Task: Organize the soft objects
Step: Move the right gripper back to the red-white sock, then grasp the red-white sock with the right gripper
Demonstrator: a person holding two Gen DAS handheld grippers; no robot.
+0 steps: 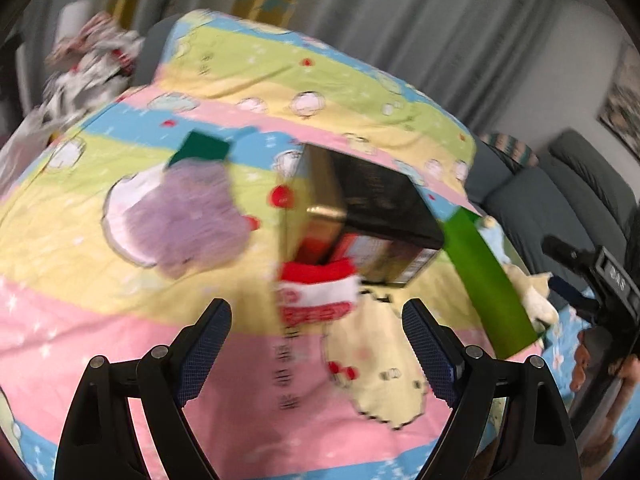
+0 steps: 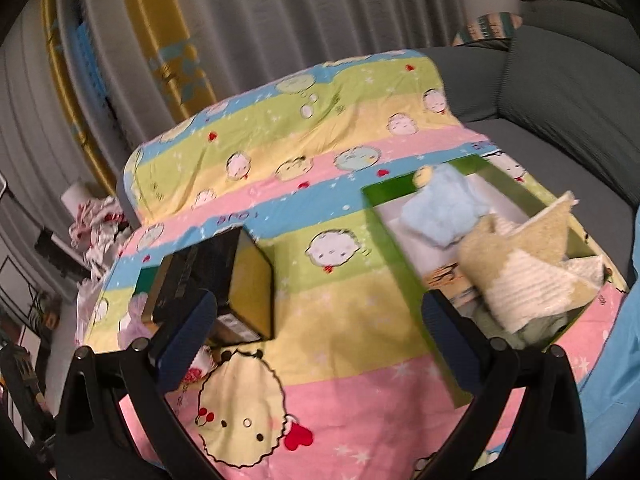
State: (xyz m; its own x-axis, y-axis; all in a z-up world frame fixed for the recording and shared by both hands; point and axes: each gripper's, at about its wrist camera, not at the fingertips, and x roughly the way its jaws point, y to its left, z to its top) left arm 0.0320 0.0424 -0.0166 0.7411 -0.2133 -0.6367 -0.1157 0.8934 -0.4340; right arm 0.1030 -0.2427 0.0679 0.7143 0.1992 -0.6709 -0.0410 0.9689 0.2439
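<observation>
My left gripper is open and empty, low over the striped cartoon bedspread. Just beyond its fingertips lies a red and white soft item, against the open end of a black box lying on its side. A fluffy purple cloth and a dark green piece lie further left. My right gripper is open too, with nothing between its fingers. To its right a green box holds a pale blue fluffy cloth and cream towels. The black box sits to its left.
A grey sofa borders the bedspread on the right. Grey curtains hang behind. A heap of patterned cloth lies at the far left edge. The green box's wall rises right of the left gripper.
</observation>
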